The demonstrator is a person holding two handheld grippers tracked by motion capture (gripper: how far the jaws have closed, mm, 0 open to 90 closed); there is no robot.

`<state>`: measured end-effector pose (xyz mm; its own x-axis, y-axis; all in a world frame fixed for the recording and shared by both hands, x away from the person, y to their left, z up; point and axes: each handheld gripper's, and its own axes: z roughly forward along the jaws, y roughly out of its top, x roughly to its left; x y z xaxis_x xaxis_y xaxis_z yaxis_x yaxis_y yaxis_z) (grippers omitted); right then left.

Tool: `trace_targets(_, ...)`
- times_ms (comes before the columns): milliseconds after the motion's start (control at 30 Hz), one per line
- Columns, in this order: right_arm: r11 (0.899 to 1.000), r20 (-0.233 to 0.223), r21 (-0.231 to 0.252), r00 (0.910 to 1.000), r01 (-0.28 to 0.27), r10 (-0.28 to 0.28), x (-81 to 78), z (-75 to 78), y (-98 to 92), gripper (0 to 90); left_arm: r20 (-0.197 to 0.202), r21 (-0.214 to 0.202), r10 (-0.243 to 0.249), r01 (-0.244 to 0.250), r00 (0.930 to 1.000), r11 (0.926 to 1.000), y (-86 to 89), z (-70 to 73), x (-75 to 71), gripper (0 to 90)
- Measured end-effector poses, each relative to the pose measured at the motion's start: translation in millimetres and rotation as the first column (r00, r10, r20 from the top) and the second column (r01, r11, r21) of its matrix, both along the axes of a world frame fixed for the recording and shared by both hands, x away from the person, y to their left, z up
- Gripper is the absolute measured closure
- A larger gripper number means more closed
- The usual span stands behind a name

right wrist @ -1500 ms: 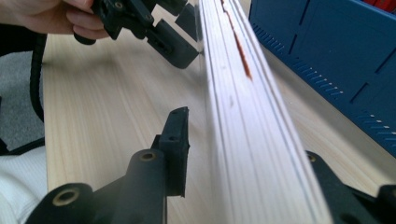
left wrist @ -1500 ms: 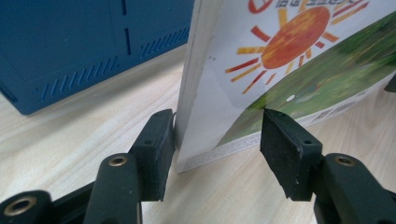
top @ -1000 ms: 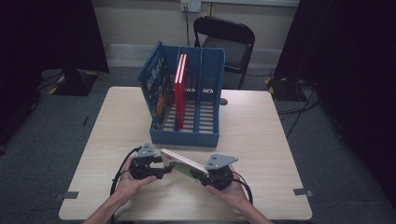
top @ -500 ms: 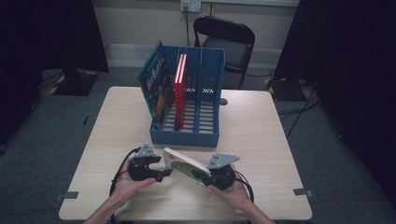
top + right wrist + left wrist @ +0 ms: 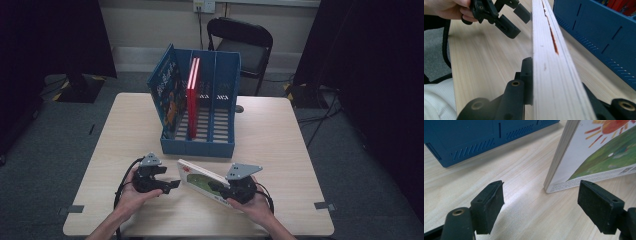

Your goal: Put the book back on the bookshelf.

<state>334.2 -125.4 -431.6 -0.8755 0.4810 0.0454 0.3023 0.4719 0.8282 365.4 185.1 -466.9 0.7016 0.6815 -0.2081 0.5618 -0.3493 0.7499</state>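
Picture book (image 5: 202, 180) clamped in right tool (image 5: 226, 189); left tool (image 5: 172, 184) just opened.

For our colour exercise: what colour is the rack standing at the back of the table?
Blue. The rack shows best in the high view.

Bare table (image 5: 125, 130) lies open left of the blue file rack (image 5: 200, 142), which blocks the middle.

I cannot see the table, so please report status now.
Left gripper just opened, off the book. Right gripper shut on book. Blue rack ahead, nothing between.
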Motion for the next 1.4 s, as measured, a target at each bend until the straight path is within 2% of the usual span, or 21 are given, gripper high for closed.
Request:
trace_targets(167, 1.0, 0.003, 0.015, 1.0, 0.006, -0.006, -1.1, 5.2, -3.3, 76.6, -0.01, 0.019, 0.011, -0.011, 0.9999, 0.9998, 0.4, -0.6, 0.4, 20.6)
trace_targets(333, 1.0, 0.008, 0.022, 0.9997, 0.022, -0.022, 0.1, 9.1, -7.2, 76.6, -0.014, 0.017, 0.006, -0.005, 0.9999, 0.9998, 2.6, -0.8, 0.2, 19.8)
trace_targets(500, 0.999, 0.004, 0.021, 0.9997, 0.025, -0.025, 0.9, 11.4, -10.1, 76.6, 0.002, 0.035, 0.022, -0.022, 0.9998, 0.9991, 1.7, -0.8, -0.7, 16.2)
trace_targets(600, 0.999, 0.015, 0.02, 0.9995, 0.029, -0.029, 0.1, 15.4, -11.5, 76.5, 0.002, 0.043, 0.034, -0.034, 0.9994, 0.9985, 2.0, -0.7, -0.3, 16.0)
trace_targets(933, 0.998, 0.029, 0.052, 0.9984, 0.047, -0.049, 0.4, 27.3, -19.1, 76.5, 0.027, 0.037, 0.033, -0.034, 0.9991, 0.9988, 5.3, 2.1, -2.1, 16.0)
trace_targets(1167, 0.996, 0.044, 0.06, 0.9966, 0.066, -0.069, 1.2, 34.9, -23.1, 76.5, 0.019, 0.037, 0.042, -0.042, 0.999, 0.9984, 5.8, 2.2, -1.8, 16.0)
trace_targets(1333, 0.994, 0.068, 0.082, 0.9948, 0.071, -0.076, 1.4, 45.6, -26.8, 76.5, 0.016, 0.033, 0.043, -0.044, 0.9989, 0.9985, 6.2, 2.0, -1.6, 16.0)
trace_targets(1400, 0.993, 0.062, 0.093, 0.995, 0.072, -0.078, 2.1, 49.0, -28.6, 76.5, 0.014, 0.03, 0.043, -0.044, 0.9989, 0.9986, 6.2, 2.0, -1.6, 16.0)
